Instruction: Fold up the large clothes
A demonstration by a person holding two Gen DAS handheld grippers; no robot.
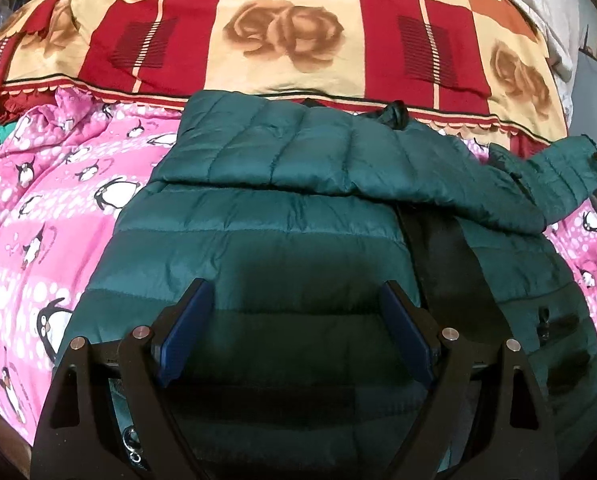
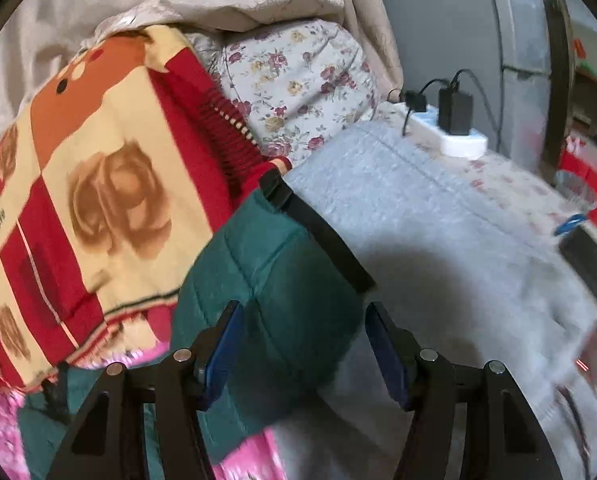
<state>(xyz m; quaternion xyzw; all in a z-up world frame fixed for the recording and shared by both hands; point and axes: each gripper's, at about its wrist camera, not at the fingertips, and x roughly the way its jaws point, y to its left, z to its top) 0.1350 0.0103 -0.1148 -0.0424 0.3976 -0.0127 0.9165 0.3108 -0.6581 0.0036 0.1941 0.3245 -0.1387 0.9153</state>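
Left wrist view: green quilted jacket (image 1: 266,216) spread on the pink penguin blanket (image 1: 58,200), red-and-cream rose blanket (image 1: 282,32) beyond it.
Sleeve, left side: 1 sleeve (image 1: 298,148) already laid across the chest, running toward the right.
Front opening: dark lining strip (image 1: 438,256) showing down the middle – zip not closed.
Left gripper (image 1: 298,328): jaws wide apart, hovering low over the jacket's lower body, nothing between the blue pads (image 1: 186,332).
Right wrist view: other sleeve (image 2: 274,296) with its black cuff (image 2: 318,232) lying over the edge of the rose blanket and toward the grey bedding (image 2: 438,240).
Right gripper (image 2: 306,352): jaws wide, sleeve fabric sitting between them but not pinched; frame blurred, contact with the pads hard to judge.
Background: power strip with chargers (image 2: 446,128), floral pillow (image 2: 298,84).
Step in hand: likely the 2nd sleeve fold – grasp not yet made.
Next move: close on the sleeve near the cuff, carry it across the chest, left gripper steadying the body.
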